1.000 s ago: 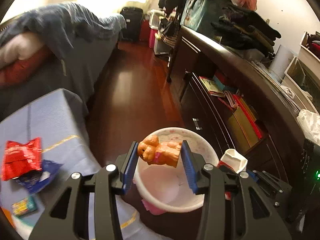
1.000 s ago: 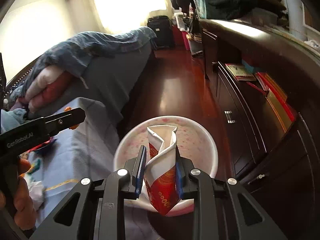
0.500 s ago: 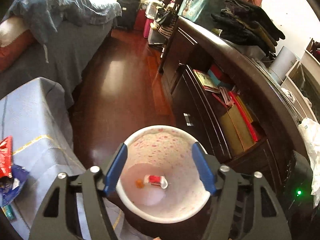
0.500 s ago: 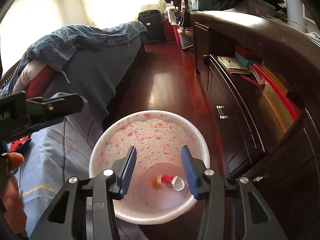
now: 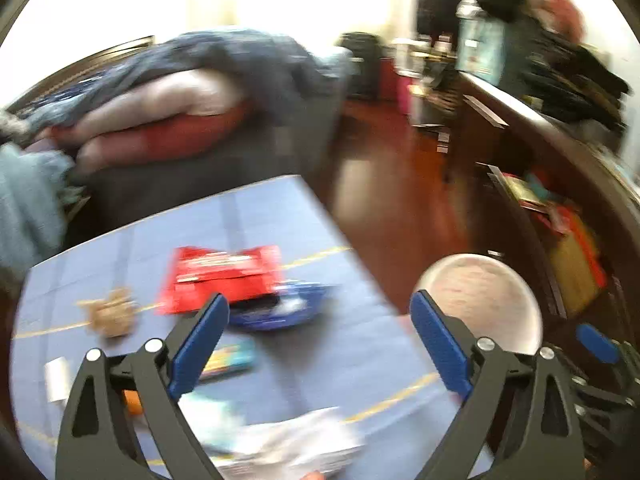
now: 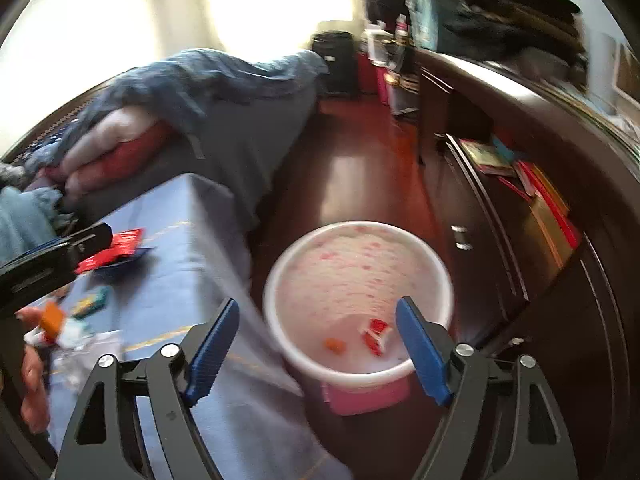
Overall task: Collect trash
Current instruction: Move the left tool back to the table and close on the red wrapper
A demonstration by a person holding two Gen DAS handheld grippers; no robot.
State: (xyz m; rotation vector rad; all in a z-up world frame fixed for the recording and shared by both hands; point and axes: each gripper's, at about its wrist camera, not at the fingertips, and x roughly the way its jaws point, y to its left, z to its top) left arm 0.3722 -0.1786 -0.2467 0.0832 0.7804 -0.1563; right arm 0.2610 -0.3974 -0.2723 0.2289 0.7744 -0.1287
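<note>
- Between the blue pads of the left tool (image 5: pixel 318 344), nothing is held; its jaws have just been opening and stand wide over the blue-covered desk (image 5: pixel 344 340).
- Right tool (image 6: pixel 316 350): jaws likewise just opened, wide and empty, above the near rim of the bin (image 6: pixel 440 276).
- Bin: white, flecked pink inside, on the floor (image 6: pixel 352 176) just beside the desk's edge; at its bottom lie a red-and-white scrap (image 6: pixel 376 330) and an orange bit (image 6: pixel 335 345), apart from each other.
- Desk: a red wrapper (image 5: pixel 224 276) overlaps a blue wrapper (image 5: pixel 280 312); near them a tan lump (image 5: pixel 112 312), a small teal packet (image 5: pixel 232 360) and crumpled white paper (image 5: pixel 292 444) close to the camera. All blurred.
- Beyond: a bed (image 6: pixel 224 120) with heaped bedding; a dark dresser (image 6: pixel 520 208) at right.
</note>
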